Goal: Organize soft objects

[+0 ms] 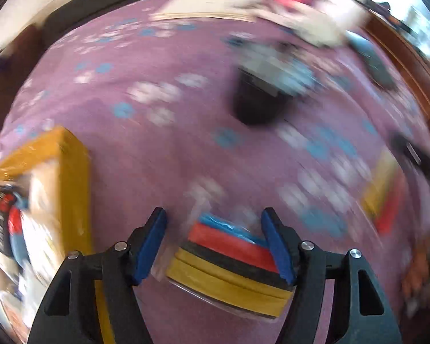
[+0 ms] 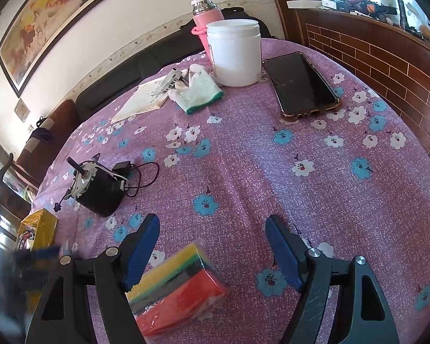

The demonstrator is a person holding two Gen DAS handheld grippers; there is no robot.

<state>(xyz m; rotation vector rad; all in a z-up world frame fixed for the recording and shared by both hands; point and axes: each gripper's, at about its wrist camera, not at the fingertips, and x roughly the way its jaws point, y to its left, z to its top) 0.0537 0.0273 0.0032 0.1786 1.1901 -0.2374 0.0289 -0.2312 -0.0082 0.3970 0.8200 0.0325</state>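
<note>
Left gripper: jaws apart, straddling a wrapped sponge pack on the purple tablecloth, right pad touching, left pad clear, pack's long axis running across the gap.

The whole left wrist view is motion-smeared. Left of that gripper, the yellow cardboard box is cut by the frame edge, its label unreadable.

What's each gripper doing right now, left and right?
Left gripper: fingers around the sponge pack; one touches it, the other shows a gap; grip cannot be told.
Right gripper: open, holding nothing; second sponge pack beneath.
</note>
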